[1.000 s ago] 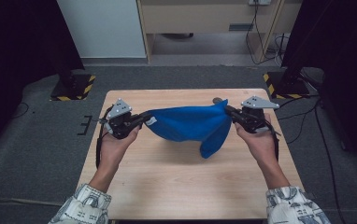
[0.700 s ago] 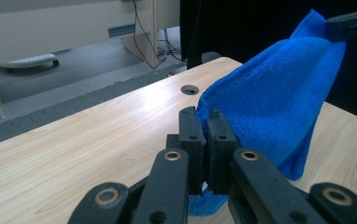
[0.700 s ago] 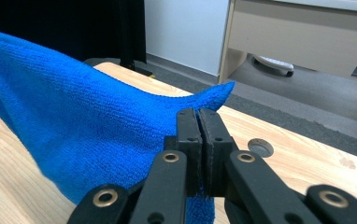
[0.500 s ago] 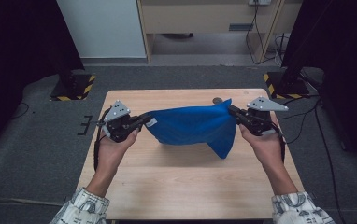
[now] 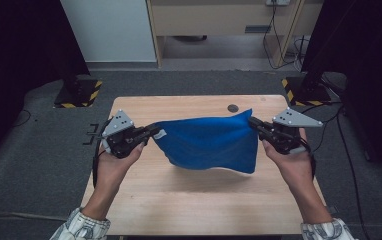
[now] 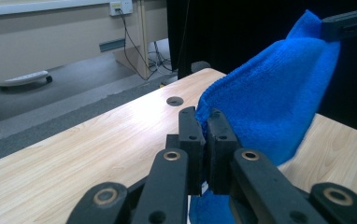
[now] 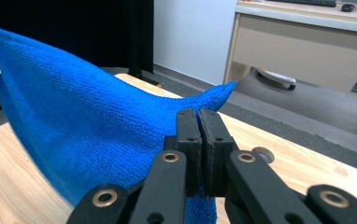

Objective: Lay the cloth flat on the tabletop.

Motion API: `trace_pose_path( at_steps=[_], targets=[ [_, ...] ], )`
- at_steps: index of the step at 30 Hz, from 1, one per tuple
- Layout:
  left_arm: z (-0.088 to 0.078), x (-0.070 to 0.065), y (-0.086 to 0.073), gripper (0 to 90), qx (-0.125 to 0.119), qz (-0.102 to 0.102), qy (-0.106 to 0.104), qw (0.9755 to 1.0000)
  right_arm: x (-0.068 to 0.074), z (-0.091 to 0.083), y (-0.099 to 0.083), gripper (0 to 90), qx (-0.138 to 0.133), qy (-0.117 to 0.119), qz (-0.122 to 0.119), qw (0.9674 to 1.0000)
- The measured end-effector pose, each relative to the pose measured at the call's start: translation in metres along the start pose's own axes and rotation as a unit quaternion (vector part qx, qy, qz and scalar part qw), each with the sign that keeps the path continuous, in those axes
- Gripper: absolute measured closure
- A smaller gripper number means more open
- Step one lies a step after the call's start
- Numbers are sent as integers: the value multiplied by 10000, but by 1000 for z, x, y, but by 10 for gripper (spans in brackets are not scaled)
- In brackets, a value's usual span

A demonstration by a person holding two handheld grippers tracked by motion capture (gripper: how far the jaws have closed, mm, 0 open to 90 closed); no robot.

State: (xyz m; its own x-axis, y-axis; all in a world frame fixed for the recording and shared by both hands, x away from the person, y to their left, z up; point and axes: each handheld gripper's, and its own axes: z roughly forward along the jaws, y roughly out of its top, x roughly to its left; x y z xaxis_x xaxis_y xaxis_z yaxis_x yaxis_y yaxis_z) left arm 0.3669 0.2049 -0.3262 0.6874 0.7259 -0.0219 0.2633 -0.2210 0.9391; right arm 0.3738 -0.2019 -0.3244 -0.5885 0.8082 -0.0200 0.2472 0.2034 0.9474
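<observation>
Since a second ago I have the blue cloth stretched wider and higher above the worktop; left gripper and right gripper each clamp a corner.

both forearms reached forward over the table, the left gripper and right gripper clamped tight, facing each other across it.
</observation>
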Motion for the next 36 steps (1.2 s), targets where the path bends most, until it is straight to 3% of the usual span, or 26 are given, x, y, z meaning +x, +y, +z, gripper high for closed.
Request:
trace_pose_path(
  at_steps=[5, 9, 15, 21, 26, 30, 33, 36],
  targets=[
    [26, 12, -8, 864, 223, -215, 15, 9995, -9, 14, -10, 876, 160, -119, 93, 9998],
    [53, 23, -18, 855, 402, -295, 78, 9987, -23, 38, -26, 875, 364, -222, 40, 9991],
    [96, 38, -32, 857, 721, -433, 154, 9963, -48, 76, -53, 876, 673, -344, 281, 9967],
    [129, 55, -39, 858, 1002, -389, 324, 9937, -63, 108, -71, 876, 972, -493, 423, 9931],
    [150, 73, -43, 862, 1160, -501, 453, 9909, -72, 132, -77, 875, 1126, -557, 541, 9906],
    [168, 86, -45, 861, 1141, -419, 517, 9912, -79, 151, -80, 861, 1253, -720, 606, 9876],
    [184, 95, -47, 835, 1269, -451, 663, 9887, -86, 165, -84, 757, 1316, -956, 714, 9841],
    [194, 105, -53, 642, 1166, -525, 1003, 9867, -95, 177, -90, 527, 1401, -1121, 828, 9803]
  ],
)
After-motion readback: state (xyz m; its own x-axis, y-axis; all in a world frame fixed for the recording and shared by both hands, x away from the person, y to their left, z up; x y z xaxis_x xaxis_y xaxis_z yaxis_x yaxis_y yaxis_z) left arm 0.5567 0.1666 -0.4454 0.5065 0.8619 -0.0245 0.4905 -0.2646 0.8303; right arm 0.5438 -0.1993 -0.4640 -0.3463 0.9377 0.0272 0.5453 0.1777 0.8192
